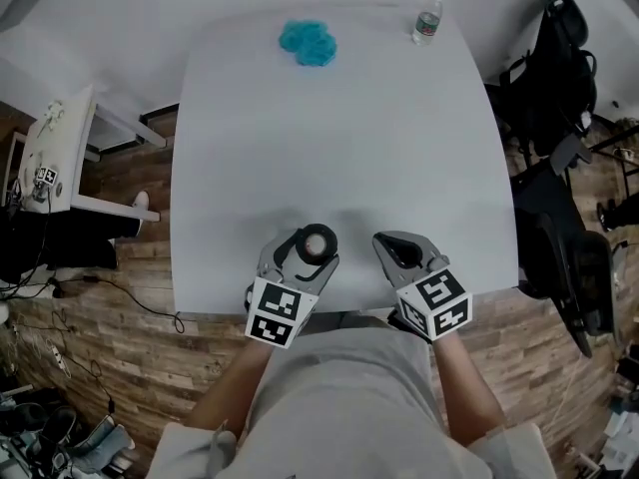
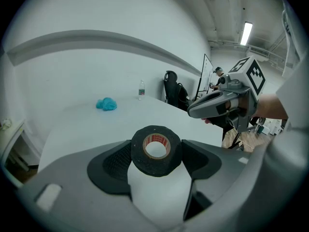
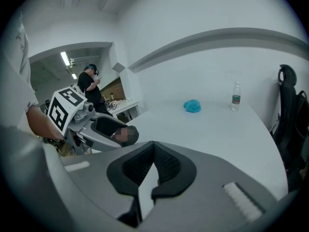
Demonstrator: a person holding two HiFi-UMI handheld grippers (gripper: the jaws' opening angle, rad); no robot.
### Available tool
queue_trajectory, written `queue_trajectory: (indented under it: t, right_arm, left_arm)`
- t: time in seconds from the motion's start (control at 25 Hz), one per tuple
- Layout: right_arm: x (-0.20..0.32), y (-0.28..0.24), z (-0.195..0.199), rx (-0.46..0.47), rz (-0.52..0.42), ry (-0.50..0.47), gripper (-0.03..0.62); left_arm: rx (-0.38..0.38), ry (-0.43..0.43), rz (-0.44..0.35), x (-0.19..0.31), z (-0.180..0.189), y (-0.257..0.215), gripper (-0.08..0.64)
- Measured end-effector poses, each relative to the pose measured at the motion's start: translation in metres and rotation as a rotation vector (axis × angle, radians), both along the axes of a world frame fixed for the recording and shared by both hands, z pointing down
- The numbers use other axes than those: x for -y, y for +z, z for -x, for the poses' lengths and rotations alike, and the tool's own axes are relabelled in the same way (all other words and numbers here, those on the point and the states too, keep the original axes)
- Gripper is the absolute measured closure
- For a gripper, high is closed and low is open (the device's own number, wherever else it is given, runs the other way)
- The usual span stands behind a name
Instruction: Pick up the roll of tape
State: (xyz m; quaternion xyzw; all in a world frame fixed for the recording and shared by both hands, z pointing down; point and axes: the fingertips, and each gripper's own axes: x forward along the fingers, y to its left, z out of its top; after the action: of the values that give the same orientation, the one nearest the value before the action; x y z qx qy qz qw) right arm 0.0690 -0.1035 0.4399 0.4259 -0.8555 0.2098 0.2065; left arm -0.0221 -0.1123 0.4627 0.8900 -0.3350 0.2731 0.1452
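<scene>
Your left tongs (image 1: 303, 255) are clamped on the roll of tape (image 2: 155, 167). Both ribbed pads press its black sides, and its hollow core faces back along the jaws. The jaws stand wide only because the roll fills them. Your right tongs (image 3: 153, 146) have their jaws together at the tips with nothing between them. They hang just beside the left pair, over the near edge of the table (image 1: 339, 148).

So the grasp is made. Since the roll sits tilted in the jaws rather than flat, I judge it is already off the tabletop, though no view shows the gap under it plainly. What seems left is to carry it clear and keep it from slipping.

The roll sits out at the tips of the left jaws, with white tabletop showing below it and through its core. It is close to your body and well apart from the blue bundle (image 1: 308, 42) and the water bottle (image 1: 427, 20) at the far end.
</scene>
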Motion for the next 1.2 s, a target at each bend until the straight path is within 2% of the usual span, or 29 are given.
queue_trajectory:
  t: [0.44, 1.2]
  right_arm:
    - [-0.002, -0.016, 0.001, 0.028, -0.038, 0.014, 0.588]
    - [0.001, -0.018, 0.003, -0.015, -0.038, -0.019, 0.588]
  left_arm:
    - [-0.006, 0.021, -0.031, 0.002, 0.006, -0.026, 0.215]
    - [-0.023, 0.053, -0.056, -0.004, -0.006, -0.033, 0.215]
